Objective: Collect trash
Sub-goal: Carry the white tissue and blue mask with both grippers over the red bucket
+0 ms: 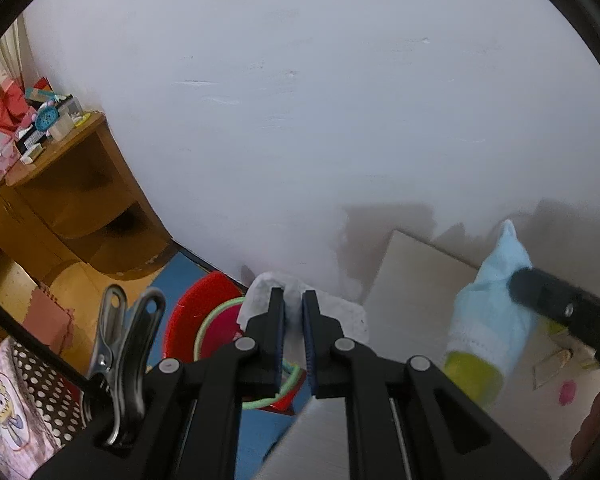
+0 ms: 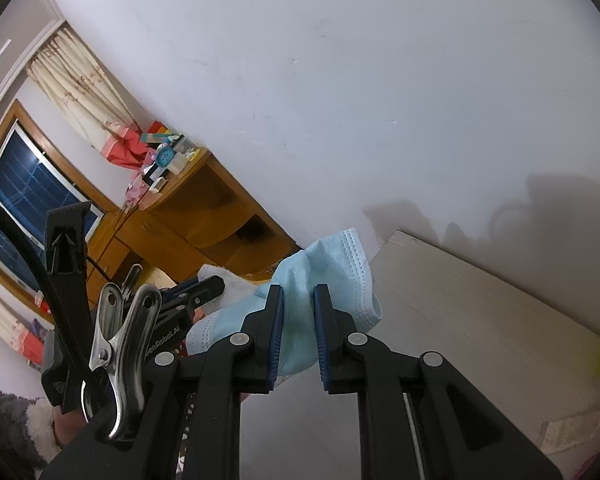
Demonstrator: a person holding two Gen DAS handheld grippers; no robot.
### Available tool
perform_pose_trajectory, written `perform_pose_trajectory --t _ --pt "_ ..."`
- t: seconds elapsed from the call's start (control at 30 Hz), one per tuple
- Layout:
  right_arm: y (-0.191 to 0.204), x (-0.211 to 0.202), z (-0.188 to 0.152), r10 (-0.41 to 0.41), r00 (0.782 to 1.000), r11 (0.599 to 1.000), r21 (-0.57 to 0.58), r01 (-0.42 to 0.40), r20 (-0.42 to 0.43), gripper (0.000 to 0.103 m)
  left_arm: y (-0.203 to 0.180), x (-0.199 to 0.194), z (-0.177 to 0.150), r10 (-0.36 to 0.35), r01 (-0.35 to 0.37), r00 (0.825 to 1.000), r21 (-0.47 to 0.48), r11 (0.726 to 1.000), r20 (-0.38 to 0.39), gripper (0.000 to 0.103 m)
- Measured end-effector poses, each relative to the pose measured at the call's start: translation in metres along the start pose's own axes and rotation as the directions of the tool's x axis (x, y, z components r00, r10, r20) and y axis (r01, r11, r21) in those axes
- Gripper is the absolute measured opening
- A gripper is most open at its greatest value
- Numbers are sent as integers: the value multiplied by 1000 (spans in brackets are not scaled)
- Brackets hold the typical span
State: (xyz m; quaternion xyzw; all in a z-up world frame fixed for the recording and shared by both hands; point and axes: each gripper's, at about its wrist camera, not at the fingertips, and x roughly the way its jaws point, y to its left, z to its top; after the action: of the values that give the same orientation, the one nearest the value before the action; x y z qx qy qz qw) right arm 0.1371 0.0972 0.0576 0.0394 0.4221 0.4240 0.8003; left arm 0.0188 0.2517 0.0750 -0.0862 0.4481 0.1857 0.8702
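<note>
My left gripper (image 1: 294, 300) is shut on a crumpled white tissue (image 1: 346, 314), held above the gap between the table edge and a red bin (image 1: 192, 320) with a green rim on the floor. My right gripper (image 2: 298, 300) is shut on a light blue face mask (image 2: 332, 264) that hangs crumpled between its pads. In the left wrist view the mask (image 1: 496, 292) and the right gripper's finger sit to the right, over the table. The right wrist view shows the left gripper's finger and the tissue (image 2: 230, 284) just left of the mask.
A pale wooden table (image 1: 412, 280) stands against a white wall. A yellow-green object (image 1: 472, 376) sits on it under the mask, near a pink spot (image 1: 566, 394). A cluttered wooden desk (image 1: 80, 200) stands at the left, with a blue floor mat (image 1: 180, 276) below.
</note>
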Motion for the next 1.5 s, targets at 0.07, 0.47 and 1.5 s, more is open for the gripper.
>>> perform_pose_trajectory --t 0.07,0.47,1.5 --pt "1 6 2 4 1000 1000 4 -3 -5 16 6 5 -1 4 -4 1000 -6 1000 -7 9" --pt "13 32 7 -25 997 999 -28 23 -79 16 47 43 -1 -47 41 997 -97 994 -57 9" --pt "66 152 34 -50 970 992 -123 21 -236 16 137 110 -12 -66 26 985 -244 969 -157 9"
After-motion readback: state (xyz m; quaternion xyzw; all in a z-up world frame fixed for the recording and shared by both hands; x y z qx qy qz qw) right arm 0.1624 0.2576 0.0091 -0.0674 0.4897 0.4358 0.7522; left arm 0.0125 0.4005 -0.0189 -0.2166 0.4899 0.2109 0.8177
